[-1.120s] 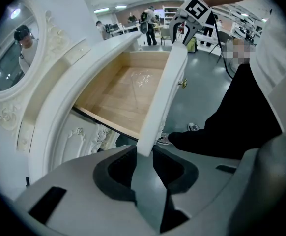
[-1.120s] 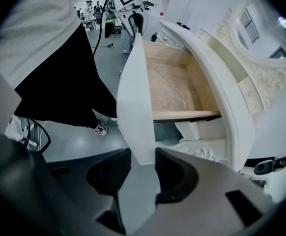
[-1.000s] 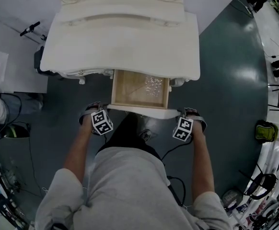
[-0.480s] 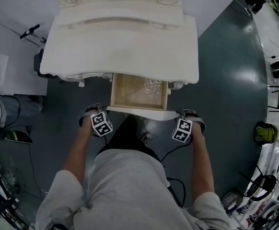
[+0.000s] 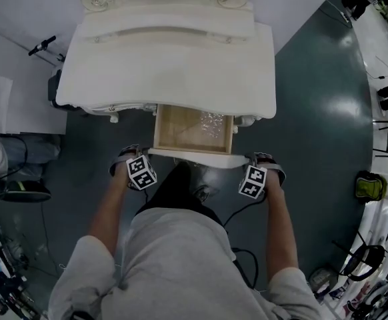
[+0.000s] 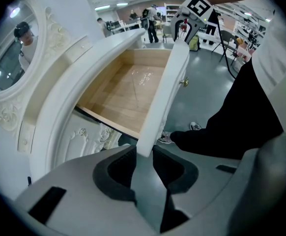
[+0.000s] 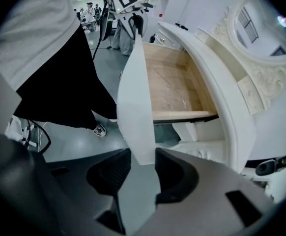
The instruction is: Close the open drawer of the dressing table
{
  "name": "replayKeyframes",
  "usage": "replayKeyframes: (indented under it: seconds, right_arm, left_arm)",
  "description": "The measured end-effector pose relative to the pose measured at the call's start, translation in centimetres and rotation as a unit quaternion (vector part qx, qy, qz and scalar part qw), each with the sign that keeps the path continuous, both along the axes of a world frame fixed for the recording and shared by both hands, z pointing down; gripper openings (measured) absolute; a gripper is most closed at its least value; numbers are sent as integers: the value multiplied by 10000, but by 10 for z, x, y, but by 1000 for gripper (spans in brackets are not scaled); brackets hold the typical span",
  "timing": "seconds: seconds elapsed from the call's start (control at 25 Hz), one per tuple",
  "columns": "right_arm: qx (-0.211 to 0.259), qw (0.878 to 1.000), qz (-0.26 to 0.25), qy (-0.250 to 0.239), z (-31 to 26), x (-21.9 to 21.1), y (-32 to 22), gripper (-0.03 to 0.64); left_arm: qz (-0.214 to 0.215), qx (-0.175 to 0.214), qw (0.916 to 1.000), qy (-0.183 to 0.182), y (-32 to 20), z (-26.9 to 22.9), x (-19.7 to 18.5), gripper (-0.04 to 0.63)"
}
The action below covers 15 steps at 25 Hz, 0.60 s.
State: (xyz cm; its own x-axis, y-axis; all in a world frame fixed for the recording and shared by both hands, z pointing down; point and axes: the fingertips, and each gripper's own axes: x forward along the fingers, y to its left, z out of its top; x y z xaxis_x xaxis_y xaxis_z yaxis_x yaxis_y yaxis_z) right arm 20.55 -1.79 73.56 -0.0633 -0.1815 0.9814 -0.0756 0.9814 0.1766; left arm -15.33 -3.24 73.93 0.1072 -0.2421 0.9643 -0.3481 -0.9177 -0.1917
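The white dressing table (image 5: pixel 167 65) has its middle drawer (image 5: pixel 193 129) pulled out, the pale wood bottom showing. The drawer's white front panel (image 5: pixel 194 157) runs across just ahead of the person's legs. My left gripper (image 5: pixel 137 160) straddles the panel's left end; in the left gripper view the panel end (image 6: pixel 155 117) sits between the pads of my left gripper (image 6: pixel 144 159), which close on it. My right gripper (image 5: pixel 258 165) holds the right end in the same way, the panel (image 7: pixel 135 112) pinched between the jaws of my right gripper (image 7: pixel 143 163). A small knob (image 6: pixel 184 82) shows on the panel's outer face.
An oval mirror (image 6: pixel 13 58) stands on the back of the table. The person's dark trousers and a shoe (image 5: pixel 201 189) are right behind the drawer front. Cables (image 5: pixel 244 259) trail on the grey floor. Stands and gear crowd the left edge (image 5: pixel 7 192), a bag (image 5: pixel 371 182) at right.
The drawer front with both grippers on it has crept slightly toward the table, so a little less of the wood bottom shows. Both grips are unchanged.
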Motion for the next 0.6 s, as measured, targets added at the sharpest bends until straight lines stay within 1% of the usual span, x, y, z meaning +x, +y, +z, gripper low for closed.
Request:
replayKeyframes:
  seconds: [0.44,0.6]
  right_arm:
    - [15,10000,13,-10,0,1,-7,158]
    - [27,10000,38,-29,0,1,-10,158]
  left_arm:
    - [44,56,9999,-107,-7,-1,0,104]
    - [50,38,10000,-53,-11,-2,1,104]
